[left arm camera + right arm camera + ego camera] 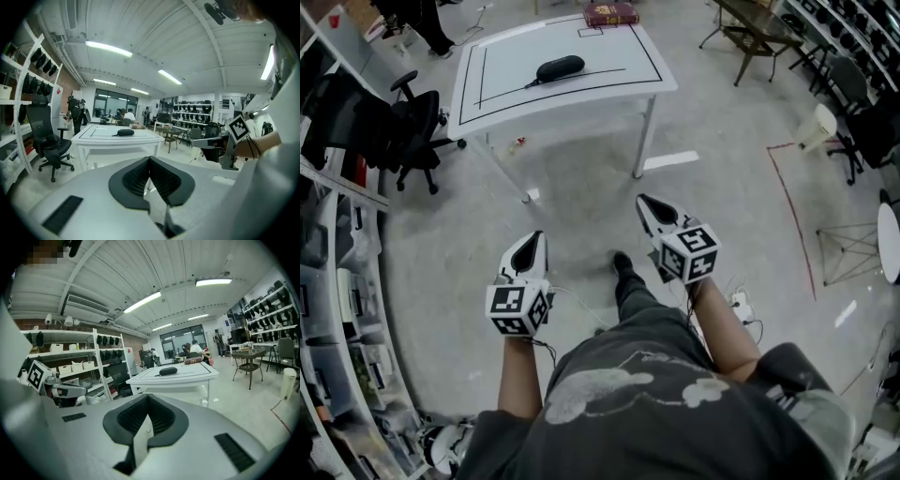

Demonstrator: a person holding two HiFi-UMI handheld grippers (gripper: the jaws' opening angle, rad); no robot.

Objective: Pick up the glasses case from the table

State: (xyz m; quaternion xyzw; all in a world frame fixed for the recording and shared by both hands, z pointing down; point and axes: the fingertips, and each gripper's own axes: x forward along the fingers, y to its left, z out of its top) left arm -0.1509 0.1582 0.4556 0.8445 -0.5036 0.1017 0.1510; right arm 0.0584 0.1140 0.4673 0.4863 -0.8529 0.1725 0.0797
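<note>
Here, glasses case [560, 67]: dark and oblong, lying on the white worktop [619, 66] inside its black outline, well apart from both grippers.
Left hand-held gripper [533, 240]: jaws closed together with nothing between them, held over the floor [581, 187], pointing towards the worktop.
Right hand-held gripper [644, 201]: jaws likewise pressed together and empty, level with the left one, same heading.
Book [611, 14]: reddish, at the worktop's far edge, beyond the case.
Office chair [411, 131]: black, on the floor left of the worktop.
Foot [622, 262]: on the floor between the two grippers.
</note>
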